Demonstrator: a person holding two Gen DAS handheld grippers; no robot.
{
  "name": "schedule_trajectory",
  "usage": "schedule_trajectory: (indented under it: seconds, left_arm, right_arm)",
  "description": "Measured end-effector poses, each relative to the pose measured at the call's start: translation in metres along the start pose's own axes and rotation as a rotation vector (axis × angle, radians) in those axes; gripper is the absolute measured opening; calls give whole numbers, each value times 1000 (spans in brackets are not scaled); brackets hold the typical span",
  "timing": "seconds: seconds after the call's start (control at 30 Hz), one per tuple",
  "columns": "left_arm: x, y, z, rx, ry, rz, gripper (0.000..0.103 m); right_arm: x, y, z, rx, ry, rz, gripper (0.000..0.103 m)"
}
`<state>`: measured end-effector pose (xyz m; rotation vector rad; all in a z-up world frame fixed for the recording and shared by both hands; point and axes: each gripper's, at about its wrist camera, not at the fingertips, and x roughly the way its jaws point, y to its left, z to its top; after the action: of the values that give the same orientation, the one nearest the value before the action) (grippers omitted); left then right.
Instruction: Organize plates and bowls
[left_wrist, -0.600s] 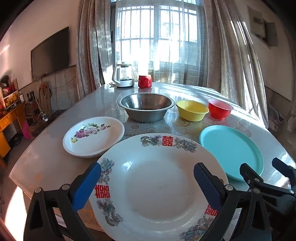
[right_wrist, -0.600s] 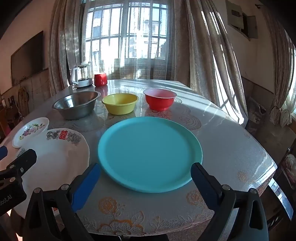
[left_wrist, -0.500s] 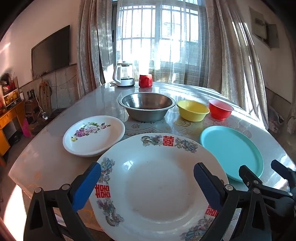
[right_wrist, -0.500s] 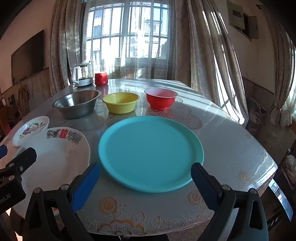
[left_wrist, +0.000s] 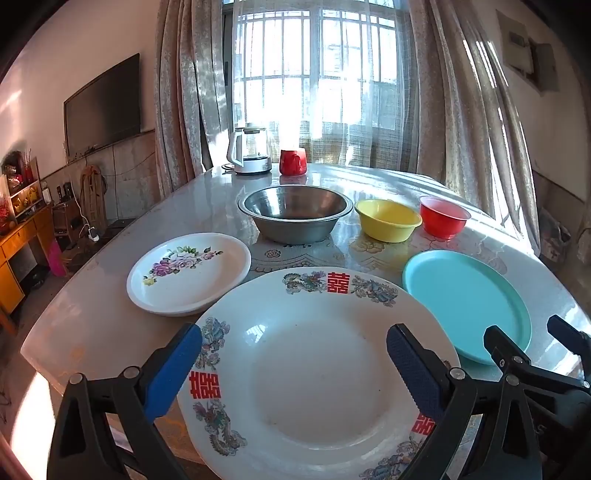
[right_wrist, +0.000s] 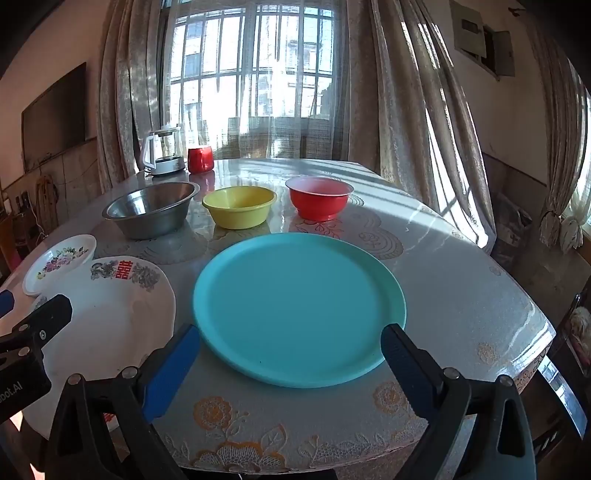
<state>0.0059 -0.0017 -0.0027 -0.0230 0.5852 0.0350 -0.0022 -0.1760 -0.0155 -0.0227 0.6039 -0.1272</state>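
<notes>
My left gripper (left_wrist: 293, 363) was a black plastic clamp frame with silver rivets and ribbed blue finger pads (left_wrist: 413, 365) — my right gripper (right_wrist: 290, 363) looked identical, blue pads (right_wrist: 170, 369) on black arms.

Bare table (right_wrist: 461, 280) right of teal plate (right_wrist: 295, 306); bowls (right_wrist: 240, 210) behind

Shiny steel bowl (left_wrist: 294, 212), glossy tabletop (right_wrist: 424, 266)

Teal plate (right_wrist: 295, 306); yellow bowl (right_wrist: 239, 210); red bowl (right_wrist: 319, 201); floral white plate (left_wrist: 188, 273).
</notes>
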Motion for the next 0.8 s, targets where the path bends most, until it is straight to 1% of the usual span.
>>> schedule_trajectory:
  seconds: [0.8]
  left_arm:
    - [-1, 0, 1, 5, -7, -2, 101]
  right_arm:
    - [-1, 1, 0, -10, -8, -2, 100]
